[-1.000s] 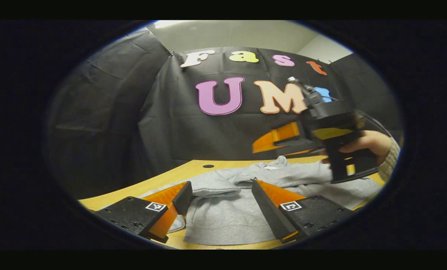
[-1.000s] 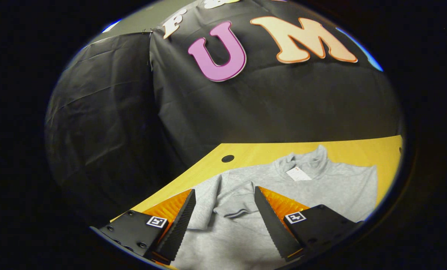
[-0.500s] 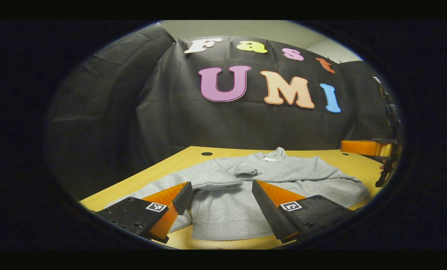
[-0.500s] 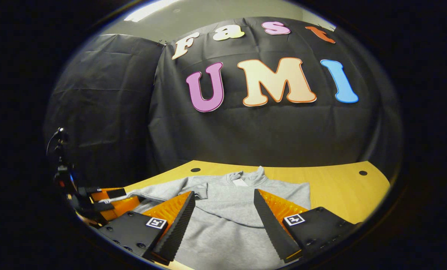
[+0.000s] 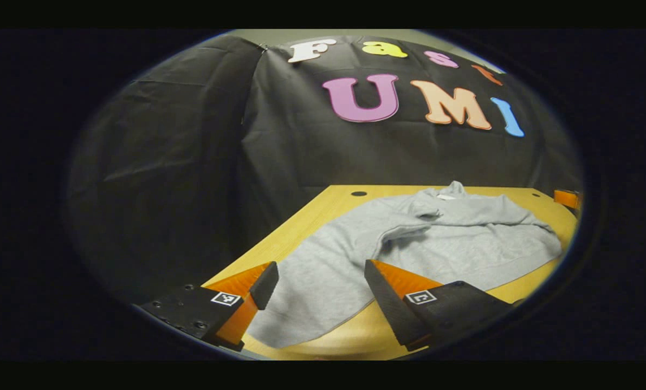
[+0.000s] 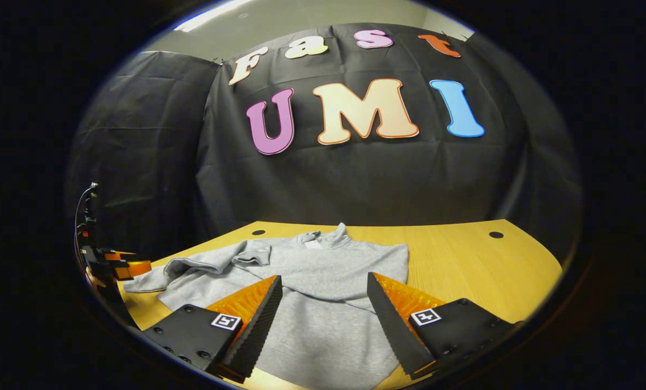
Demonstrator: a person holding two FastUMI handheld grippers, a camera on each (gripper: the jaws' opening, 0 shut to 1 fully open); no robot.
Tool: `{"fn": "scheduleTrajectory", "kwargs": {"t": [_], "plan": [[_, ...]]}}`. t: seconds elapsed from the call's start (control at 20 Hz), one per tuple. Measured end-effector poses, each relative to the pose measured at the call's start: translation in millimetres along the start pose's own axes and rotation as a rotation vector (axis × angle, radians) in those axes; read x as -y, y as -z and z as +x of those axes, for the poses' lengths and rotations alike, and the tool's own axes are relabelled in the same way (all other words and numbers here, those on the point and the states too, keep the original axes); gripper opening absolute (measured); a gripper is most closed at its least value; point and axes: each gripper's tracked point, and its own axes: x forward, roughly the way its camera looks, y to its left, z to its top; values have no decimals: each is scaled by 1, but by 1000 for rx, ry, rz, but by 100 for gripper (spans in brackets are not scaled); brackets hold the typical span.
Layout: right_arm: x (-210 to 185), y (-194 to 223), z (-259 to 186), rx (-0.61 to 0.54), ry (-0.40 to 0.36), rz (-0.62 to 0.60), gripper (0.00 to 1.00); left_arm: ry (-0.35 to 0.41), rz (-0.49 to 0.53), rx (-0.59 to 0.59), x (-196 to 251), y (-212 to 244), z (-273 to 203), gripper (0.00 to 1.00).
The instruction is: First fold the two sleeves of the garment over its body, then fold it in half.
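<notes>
I hold both tools wide and empty above the near hem of the grey garment (image 6: 323,303), which lies flat on the surface (image 6: 464,260), left tool (image 5: 320,295) by its outspread sleeve (image 5: 312,281), right tool (image 6: 323,314) over its body, ready to fold.

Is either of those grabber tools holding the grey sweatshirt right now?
No. In the right gripper view the right gripper hangs open above the sweatshirt, and in the left gripper view the left gripper is open too.
</notes>
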Motion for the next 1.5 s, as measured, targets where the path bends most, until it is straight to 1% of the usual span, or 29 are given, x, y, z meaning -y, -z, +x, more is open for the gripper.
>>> {"fn": "scheduleTrajectory", "kwargs": {"t": [0.1, 0.25, 0.4, 0.6, 0.95, 1.05, 1.15, 1.3, 1.35, 1.4, 1.5], "plan": [[7, 4, -4, 1, 5, 13, 97, -7, -5, -61, -10, 19, -7, 94], [16, 7, -5, 16, 14, 31, 97, 19, -19, -123, -9, 45, -20, 94], [21, 5, -8, 33, 22, 34, 97, -13, -12, -162, -21, 53, -22, 95], [24, 5, -8, 36, 24, 29, 97, -22, -10, -210, -26, 69, -25, 95], [21, 5, -9, 37, 16, 29, 97, -4, -33, -208, -26, 72, -25, 96], [21, 6, -9, 36, 14, 27, 97, 17, -33, -200, -20, 71, -25, 93], [20, 8, -8, 30, 14, 26, 97, 37, -34, -188, -11, 71, -25, 80], [20, 9, -8, 22, 9, 27, 97, 41, -19, -162, -8, 69, -25, 36], [20, 10, -8, 22, 9, 27, 97, 32, -27, -156, -8, 69, -26, 30], [20, 9, -7, 22, 8, 28, 97, 26, -34, -148, -9, 68, -25, 21], [19, 10, -8, 23, 5, 33, 97, 11, -66, -141, -10, 66, -24, 10]]}}
